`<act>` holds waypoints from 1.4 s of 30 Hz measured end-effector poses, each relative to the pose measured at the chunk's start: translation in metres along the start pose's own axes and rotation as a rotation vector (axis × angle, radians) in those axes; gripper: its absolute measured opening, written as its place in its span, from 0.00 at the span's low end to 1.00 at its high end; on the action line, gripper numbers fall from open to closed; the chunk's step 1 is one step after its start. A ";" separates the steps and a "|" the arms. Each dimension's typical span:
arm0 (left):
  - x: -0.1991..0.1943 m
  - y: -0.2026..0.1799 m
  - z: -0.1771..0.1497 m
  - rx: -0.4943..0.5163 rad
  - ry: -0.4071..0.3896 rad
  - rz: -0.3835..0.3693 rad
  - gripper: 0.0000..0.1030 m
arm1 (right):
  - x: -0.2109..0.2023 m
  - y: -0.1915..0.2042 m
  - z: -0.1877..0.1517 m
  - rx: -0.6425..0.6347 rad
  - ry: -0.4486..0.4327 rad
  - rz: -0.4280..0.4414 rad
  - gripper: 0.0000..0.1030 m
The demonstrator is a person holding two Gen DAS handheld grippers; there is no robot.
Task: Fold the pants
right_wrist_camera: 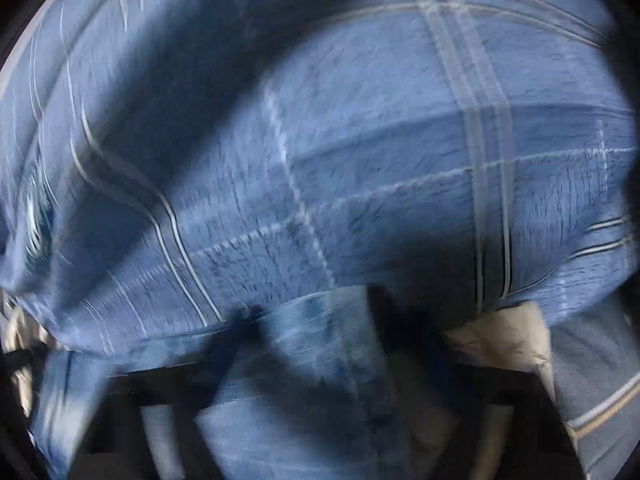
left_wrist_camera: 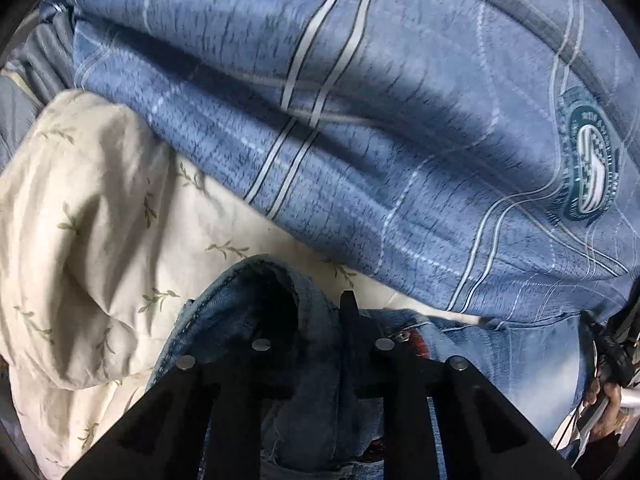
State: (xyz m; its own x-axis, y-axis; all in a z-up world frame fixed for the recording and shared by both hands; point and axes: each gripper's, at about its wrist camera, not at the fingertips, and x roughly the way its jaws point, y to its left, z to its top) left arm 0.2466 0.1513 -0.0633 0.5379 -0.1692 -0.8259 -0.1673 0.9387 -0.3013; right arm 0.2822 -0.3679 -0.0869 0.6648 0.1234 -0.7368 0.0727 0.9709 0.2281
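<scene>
The pants are blue denim jeans (left_wrist_camera: 316, 344), bunched at the bottom of the left wrist view over a cream sheet. My left gripper (left_wrist_camera: 316, 312) is shut on a fold of the jeans, denim bulging between its black fingers (left_wrist_camera: 348, 312). In the blurred right wrist view the jeans (right_wrist_camera: 320, 360) lie across my right gripper (right_wrist_camera: 316, 316), whose dark fingers (right_wrist_camera: 384, 320) close on the denim. The jeans stretch between the two grippers. The other hand and gripper show at the right edge of the left wrist view (left_wrist_camera: 612, 360).
A blue plaid quilt (left_wrist_camera: 360, 120) with white stripes and a round badge print (left_wrist_camera: 592, 168) is heaped just beyond the jeans; it fills the right wrist view (right_wrist_camera: 360, 160). A cream sheet with leaf sprigs (left_wrist_camera: 80, 240) lies left.
</scene>
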 end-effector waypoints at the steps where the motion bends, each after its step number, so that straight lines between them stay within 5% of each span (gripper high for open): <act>1: -0.007 0.000 -0.001 -0.002 -0.018 -0.012 0.16 | -0.012 0.001 -0.002 0.012 -0.041 0.017 0.24; 7: -0.110 0.008 -0.022 0.000 -0.193 -0.157 0.15 | -0.137 0.001 -0.033 -0.005 -0.269 0.104 0.22; 15: -0.218 0.039 -0.103 -0.005 -0.281 -0.232 0.15 | -0.242 -0.022 -0.126 0.058 -0.330 0.134 0.22; 26: -0.216 0.073 -0.224 -0.041 -0.146 -0.158 0.16 | -0.273 -0.042 -0.256 0.093 -0.179 0.135 0.22; 29: -0.212 0.079 -0.244 -0.051 -0.100 -0.115 0.18 | -0.268 -0.048 -0.279 0.083 -0.030 0.130 0.23; 32: -0.218 0.088 -0.252 -0.096 -0.065 -0.100 0.33 | -0.267 -0.057 -0.297 0.085 0.098 0.139 0.23; 37: -0.248 0.100 -0.261 -0.093 -0.104 0.057 0.39 | -0.301 -0.068 -0.299 0.087 0.030 0.164 0.25; 39: -0.270 0.099 -0.261 -0.087 -0.192 0.113 0.38 | -0.308 -0.060 -0.288 0.101 -0.023 0.180 0.31; 42: -0.280 0.082 -0.255 -0.051 -0.236 0.058 0.39 | -0.304 -0.036 -0.275 0.113 -0.081 0.217 0.69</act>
State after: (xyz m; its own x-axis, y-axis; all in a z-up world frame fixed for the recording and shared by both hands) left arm -0.1287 0.1987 0.0216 0.7033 -0.0353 -0.7100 -0.2420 0.9272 -0.2858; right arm -0.1271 -0.3839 -0.0468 0.7312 0.3048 -0.6103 0.0015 0.8940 0.4482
